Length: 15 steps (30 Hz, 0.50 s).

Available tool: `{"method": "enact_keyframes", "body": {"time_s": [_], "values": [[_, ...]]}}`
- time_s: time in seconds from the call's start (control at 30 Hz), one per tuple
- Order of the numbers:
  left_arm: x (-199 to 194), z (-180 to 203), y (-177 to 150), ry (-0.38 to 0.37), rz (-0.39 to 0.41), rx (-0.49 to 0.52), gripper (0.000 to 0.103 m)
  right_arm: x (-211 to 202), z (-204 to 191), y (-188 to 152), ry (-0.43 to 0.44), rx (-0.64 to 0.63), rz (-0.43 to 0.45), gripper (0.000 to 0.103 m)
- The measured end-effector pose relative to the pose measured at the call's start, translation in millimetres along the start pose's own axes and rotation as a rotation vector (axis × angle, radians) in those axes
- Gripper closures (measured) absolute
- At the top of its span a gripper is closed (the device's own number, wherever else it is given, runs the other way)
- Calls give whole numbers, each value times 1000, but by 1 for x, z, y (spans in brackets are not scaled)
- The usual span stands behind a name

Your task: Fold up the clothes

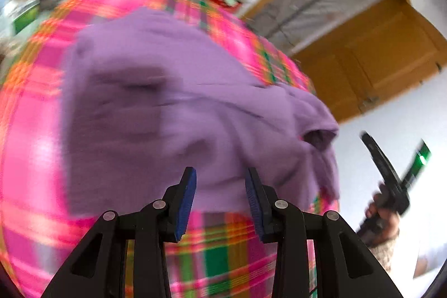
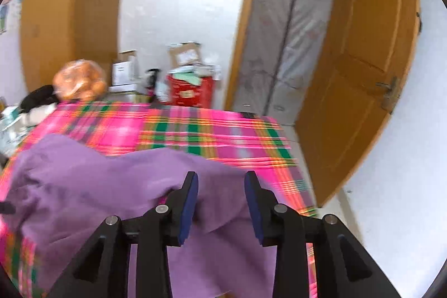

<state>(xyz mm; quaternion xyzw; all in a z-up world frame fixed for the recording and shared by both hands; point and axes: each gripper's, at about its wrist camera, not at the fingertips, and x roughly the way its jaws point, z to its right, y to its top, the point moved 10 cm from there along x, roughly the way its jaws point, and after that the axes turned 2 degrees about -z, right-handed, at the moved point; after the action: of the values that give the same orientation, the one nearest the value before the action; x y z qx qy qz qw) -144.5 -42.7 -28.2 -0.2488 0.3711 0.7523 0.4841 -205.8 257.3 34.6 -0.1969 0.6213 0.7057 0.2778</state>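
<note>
The purple garment [image 1: 173, 108] lies spread over the pink plaid cloth [image 1: 36, 130] that covers the desk, filling the middle of the left wrist view. Its long axis runs from the lower left of that frame toward the right, where a sleeve with a dark open cuff [image 1: 318, 137] bunches up and droops at the desk's right edge. Several folds and creases cross the body of the garment, so it looks only partly laid out, not yet folded square.

In the left wrist view the left claw [image 1: 220, 197] sits at the bottom centre, its blue pads spread apart with nothing between them; the garment's near hem lies just beyond and slightly above its tips. In the right wrist view the right claw [image 2: 220, 203] is likewise spread, empty, and hangs over the garment's near right portion, with purple fabric directly under and ahead of its tips. At the lower right of the left wrist view the right-hand tool shows blurred, gripped by a hand [image 1: 382, 217], beside the desk.

Judging by this, the sleeve end lies nearer the right claw, so the coming fold probably turns on that side.
</note>
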Motion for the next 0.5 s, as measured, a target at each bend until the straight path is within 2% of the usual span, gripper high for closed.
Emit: {"method": "enact_keyframes", "body": {"time_s": [0.23,0.5], "values": [[-34,-80,-10,90,69,-156,65,-43,-110,-33,240,-107,20,68],[-45,-107,-16,73,69,-229,65,-54,-237,-89,514,-264,-65,67]]}}
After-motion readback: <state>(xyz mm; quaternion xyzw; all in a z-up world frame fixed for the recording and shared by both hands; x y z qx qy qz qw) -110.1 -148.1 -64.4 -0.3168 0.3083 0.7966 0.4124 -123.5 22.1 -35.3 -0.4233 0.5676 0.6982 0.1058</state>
